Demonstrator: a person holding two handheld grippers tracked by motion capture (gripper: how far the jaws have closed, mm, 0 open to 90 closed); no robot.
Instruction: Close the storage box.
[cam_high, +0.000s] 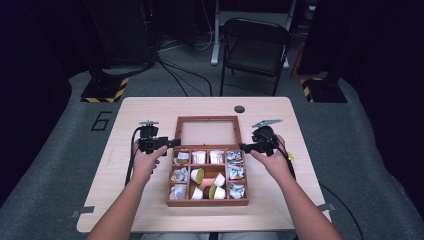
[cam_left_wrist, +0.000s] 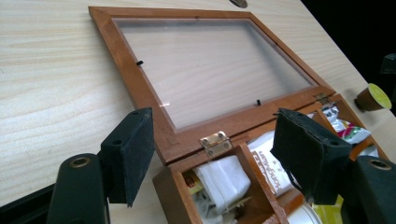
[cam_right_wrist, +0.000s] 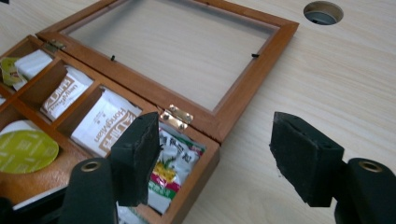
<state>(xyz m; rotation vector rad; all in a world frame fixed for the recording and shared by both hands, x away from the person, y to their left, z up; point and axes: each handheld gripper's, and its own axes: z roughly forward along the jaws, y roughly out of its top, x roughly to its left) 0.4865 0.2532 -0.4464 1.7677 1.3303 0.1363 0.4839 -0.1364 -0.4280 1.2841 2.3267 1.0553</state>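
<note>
A wooden compartment box (cam_high: 207, 202) is seen at the table's (cam_high: 140, 210) centre, its glazed lid (cam_high: 208, 132) folded flat toward twelve o'clock. The left gripper (cam_high: 170, 144) is held at the box's ten o'clock corner, the right gripper (cam_high: 245, 147) at its two o'clock corner. Both sets of jaws are parted and nothing is gripped. Sachets (cam_high: 216, 156) and capsules (cam_high: 197, 175) are packed inside.
</note>
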